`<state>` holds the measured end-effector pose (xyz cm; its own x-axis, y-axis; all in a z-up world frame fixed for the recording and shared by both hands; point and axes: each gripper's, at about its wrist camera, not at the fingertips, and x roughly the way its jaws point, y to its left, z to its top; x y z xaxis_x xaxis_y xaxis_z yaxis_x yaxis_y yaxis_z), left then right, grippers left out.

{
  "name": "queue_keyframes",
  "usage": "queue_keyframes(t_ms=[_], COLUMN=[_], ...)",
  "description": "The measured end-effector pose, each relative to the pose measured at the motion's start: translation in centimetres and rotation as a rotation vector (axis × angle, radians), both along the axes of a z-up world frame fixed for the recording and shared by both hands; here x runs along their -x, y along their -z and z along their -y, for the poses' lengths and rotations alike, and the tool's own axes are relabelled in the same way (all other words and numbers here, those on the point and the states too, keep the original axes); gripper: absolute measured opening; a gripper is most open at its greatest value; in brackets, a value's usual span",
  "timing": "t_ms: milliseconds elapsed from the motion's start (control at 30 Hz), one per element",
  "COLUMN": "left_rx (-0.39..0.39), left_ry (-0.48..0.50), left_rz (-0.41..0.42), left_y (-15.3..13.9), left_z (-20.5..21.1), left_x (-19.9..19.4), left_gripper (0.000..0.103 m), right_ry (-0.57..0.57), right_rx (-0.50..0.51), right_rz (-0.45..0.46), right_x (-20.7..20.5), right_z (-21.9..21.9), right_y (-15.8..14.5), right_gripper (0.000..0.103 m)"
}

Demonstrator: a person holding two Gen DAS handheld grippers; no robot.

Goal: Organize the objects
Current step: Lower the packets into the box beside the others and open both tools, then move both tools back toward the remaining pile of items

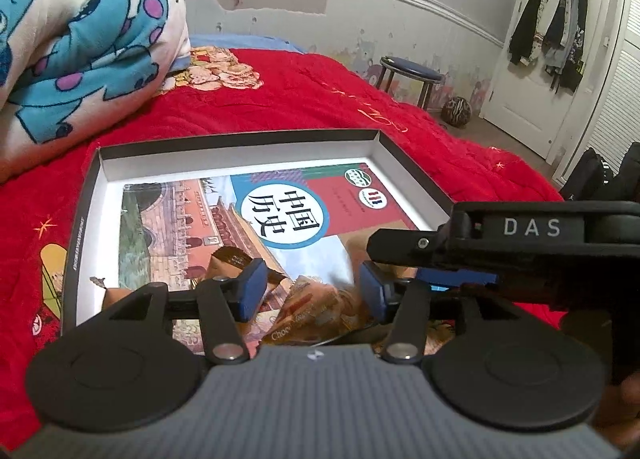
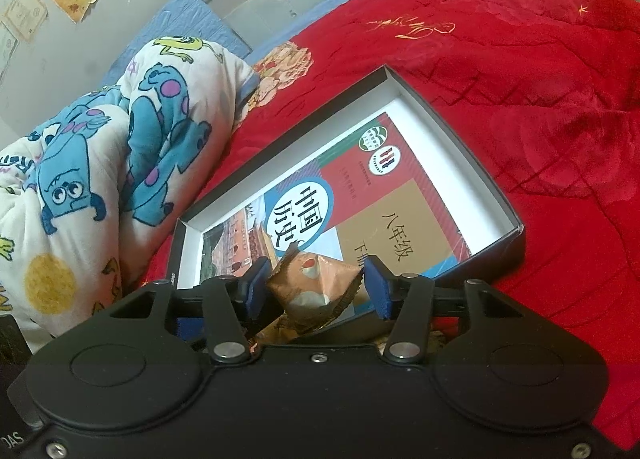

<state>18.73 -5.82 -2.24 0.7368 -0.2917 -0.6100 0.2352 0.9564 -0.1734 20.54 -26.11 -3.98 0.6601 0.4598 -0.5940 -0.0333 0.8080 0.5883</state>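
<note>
A shallow dark box (image 1: 236, 142) with a white inside lies on the red bedspread and holds a history textbook (image 1: 288, 215); both also show in the right wrist view, the box (image 2: 448, 127) and the book (image 2: 384, 195). My right gripper (image 2: 316, 287) is shut on an orange snack packet (image 2: 316, 291), held over the box's near end. My left gripper (image 1: 310, 291) hangs over the box, jaws apart, with a shiny snack wrapper (image 1: 316, 311) lying between and below its pads. The right gripper's body (image 1: 520, 243) crosses the left wrist view on the right.
A folded cartoon blanket (image 1: 80, 39) lies left of the box. A red bedspread (image 2: 520, 79) covers the bed. A stool (image 1: 412, 75), a ball (image 1: 458, 111) and a door with hanging clothes (image 1: 552, 31) stand beyond the bed.
</note>
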Motion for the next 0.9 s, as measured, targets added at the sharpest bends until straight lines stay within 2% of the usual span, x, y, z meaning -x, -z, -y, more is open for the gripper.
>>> queue_keyframes(t_ms=[233,500,600,733,833,900], left_rx=[0.018,-0.003,-0.015,-0.036,-0.066,-0.07], left_ry=[-0.018,0.01,0.027,0.067,0.069,0.08], left_rz=[0.017,0.036,0.044,0.044,0.052,0.04], left_y=[-1.0,-2.0,-2.3,-3.2,-4.3,-5.0], left_z=[-1.0,-1.4,-1.4,-1.8,-2.4,-2.8], left_x=[0.2,0.9,1.2,1.9,2.9,3.7], left_gripper=[0.067,0.068,0.068,0.072,0.074,0.076], right_ry=[0.002,0.01,0.023,0.067,0.135,0.178], right_rx=[-0.028,0.141,0.135,0.105,0.116,0.117], right_rz=[0.008,0.103,0.107,0.098,0.106,0.116], right_x=[0.5,1.5,2.2,3.8,6.1,7.6], right_z=[0.2,-1.4,-1.4,-0.7,-0.1,0.1], right_y=[-0.4,-1.9,-2.5,-3.4,-4.5,-5.1], right_gripper=[0.057,0.06,0.06,0.061,0.068,0.068])
